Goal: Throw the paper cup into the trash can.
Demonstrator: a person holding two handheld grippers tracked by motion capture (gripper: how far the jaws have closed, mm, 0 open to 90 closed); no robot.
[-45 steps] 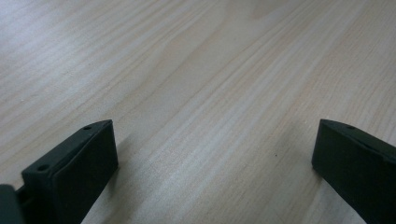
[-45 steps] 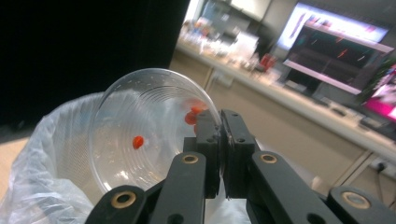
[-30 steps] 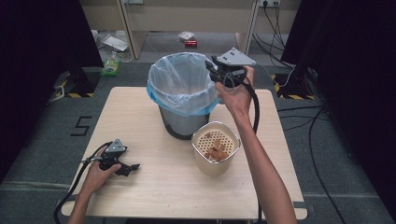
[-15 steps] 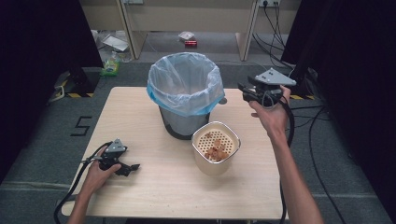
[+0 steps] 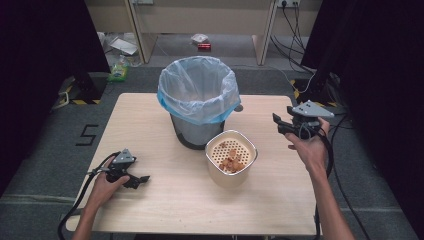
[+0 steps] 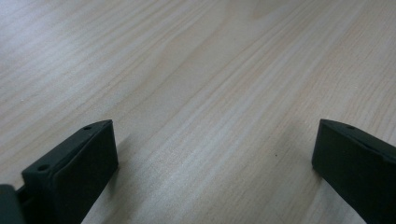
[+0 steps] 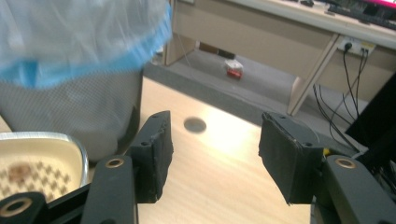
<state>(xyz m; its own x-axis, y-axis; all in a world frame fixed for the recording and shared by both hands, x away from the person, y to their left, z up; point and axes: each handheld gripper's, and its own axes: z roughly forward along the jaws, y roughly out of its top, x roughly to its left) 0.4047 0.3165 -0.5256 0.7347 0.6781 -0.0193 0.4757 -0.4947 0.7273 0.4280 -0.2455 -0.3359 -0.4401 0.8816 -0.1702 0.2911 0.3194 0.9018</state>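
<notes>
A pale wooden table (image 5: 150, 120) carries everything. At its far middle stands a grey mesh bin (image 5: 196, 131) lined with a clear bag (image 5: 198, 92) whose blue hem is folded down over the rim. Touching the bin's near right side, or just short of it, is a cream square container (image 5: 231, 159) with a perforated insert, and a small heap of brown bits (image 5: 233, 161) lies inside it.

The right gripper (image 5: 282, 126) is held up off the table at the right edge, well apart from the container and to its right, jaws pointing leftward toward the bin. In the right gripper view its 2 black pads stand wide apart with nothing between them; past them are the table top, a dark round spot (image 7: 194, 124) on the wood, the mesh bin at the left and the rim of the container at the lower left corner.

The left gripper (image 5: 139, 180) rests low at the near left of the table in the person's left hand (image 5: 104, 187), well apart from the container, with bare wood between them. In the left gripper view its 2 jaws are spread wide, near the wood, and grip nothing.

A cable (image 5: 82, 195) trails from the left gripper off the near edge.
</notes>
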